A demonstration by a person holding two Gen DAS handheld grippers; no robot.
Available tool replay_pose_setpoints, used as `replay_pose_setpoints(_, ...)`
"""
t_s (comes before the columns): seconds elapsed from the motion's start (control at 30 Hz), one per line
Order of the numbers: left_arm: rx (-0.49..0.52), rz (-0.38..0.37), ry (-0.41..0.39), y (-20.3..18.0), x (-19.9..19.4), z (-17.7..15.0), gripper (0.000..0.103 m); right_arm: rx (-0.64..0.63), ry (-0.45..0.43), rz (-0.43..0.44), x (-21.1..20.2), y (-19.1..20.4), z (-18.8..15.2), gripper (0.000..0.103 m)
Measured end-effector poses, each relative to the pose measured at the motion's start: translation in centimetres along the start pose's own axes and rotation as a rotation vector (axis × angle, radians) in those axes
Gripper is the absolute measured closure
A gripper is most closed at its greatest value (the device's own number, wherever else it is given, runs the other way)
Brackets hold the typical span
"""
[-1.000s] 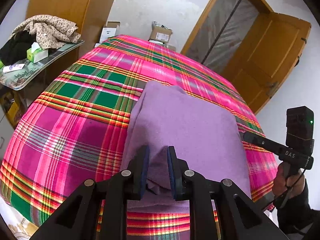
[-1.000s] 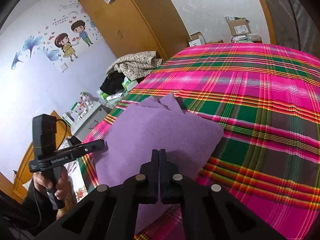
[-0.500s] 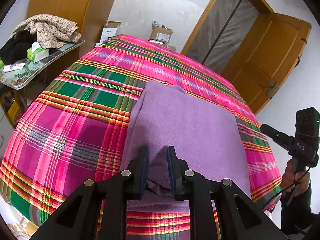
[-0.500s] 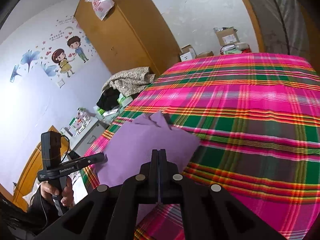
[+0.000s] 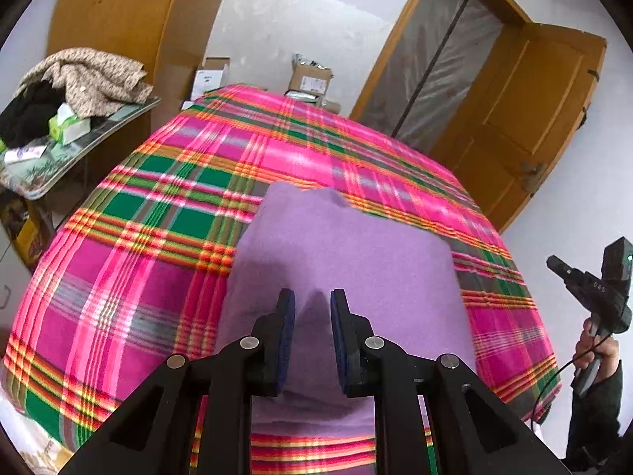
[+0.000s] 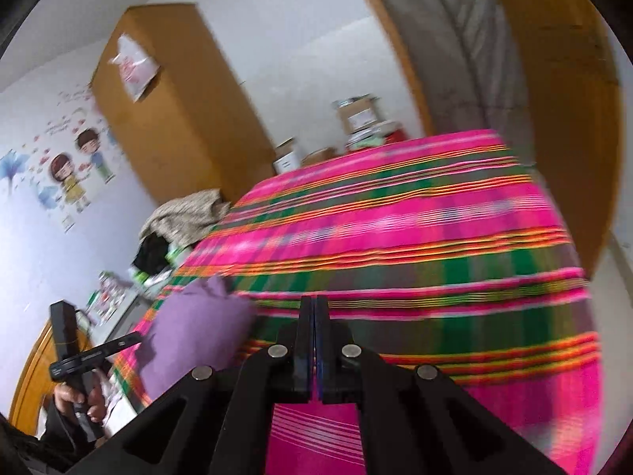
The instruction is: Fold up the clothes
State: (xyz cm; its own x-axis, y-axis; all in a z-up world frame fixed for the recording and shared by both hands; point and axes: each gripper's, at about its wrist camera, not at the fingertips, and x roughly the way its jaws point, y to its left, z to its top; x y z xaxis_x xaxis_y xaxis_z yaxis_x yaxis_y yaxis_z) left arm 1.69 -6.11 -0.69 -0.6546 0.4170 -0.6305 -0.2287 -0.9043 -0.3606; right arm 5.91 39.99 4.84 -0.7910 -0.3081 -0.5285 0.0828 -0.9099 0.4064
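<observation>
A purple folded garment (image 5: 344,261) lies on the near part of a bed with a pink and green plaid cover (image 5: 130,277). My left gripper (image 5: 312,310) is at the garment's near edge, and a raised fold of purple cloth is pinched between its blue pads. My right gripper (image 6: 314,306) is shut with nothing in it, over the plaid cover to the right of the garment (image 6: 190,336). In the left wrist view the right gripper (image 5: 552,263) hangs off the bed's right side in a hand. The right wrist view, blurred, shows the left gripper (image 6: 136,337) at the garment's edge.
A side table (image 5: 51,174) left of the bed carries a heap of clothes (image 5: 87,75) and a tissue box (image 5: 67,126). Cardboard boxes (image 5: 308,79) stand beyond the bed's far end. A wooden wardrobe (image 5: 130,19) and an open door (image 5: 526,118) line the walls.
My right gripper has swung right and away from the purple garment, out over the plaid cover and off the bed's side. The left gripper has kept its hold in place.
</observation>
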Motion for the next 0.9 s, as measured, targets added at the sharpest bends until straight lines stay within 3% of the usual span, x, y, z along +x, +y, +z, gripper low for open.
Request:
replay_pose_setpoints(0.5,0.147,-0.128,0.078,-8.1,4.9,1.2,0.084,0.213,-0.19,-0.4,-16.1,-13.8,-2.4,0.103)
replay_pose_setpoints(0.77,0.201,-0.144,0.123,-11.5,6.6,0.9,0.084,0.29,-0.202,-0.51,-20.0,-18.7,-4.2,0.102)
replay_pose_setpoints(0.83,0.209,-0.141,0.131,-12.0,6.9,0.8,0.084,0.312,-0.184,-0.536,-20.2,-19.6,-4.6,0.1)
replay_pose_setpoints(0.87,0.212,-0.14,0.135,-12.2,7.0,0.8,0.084,0.326,-0.185,-0.539,-20.4,-20.1,-4.9,0.093)
replay_pose_setpoints(0.9,0.214,-0.139,0.136,-12.4,7.1,0.8,0.084,0.34,-0.186,-0.541,-20.7,-20.6,-5.2,0.078)
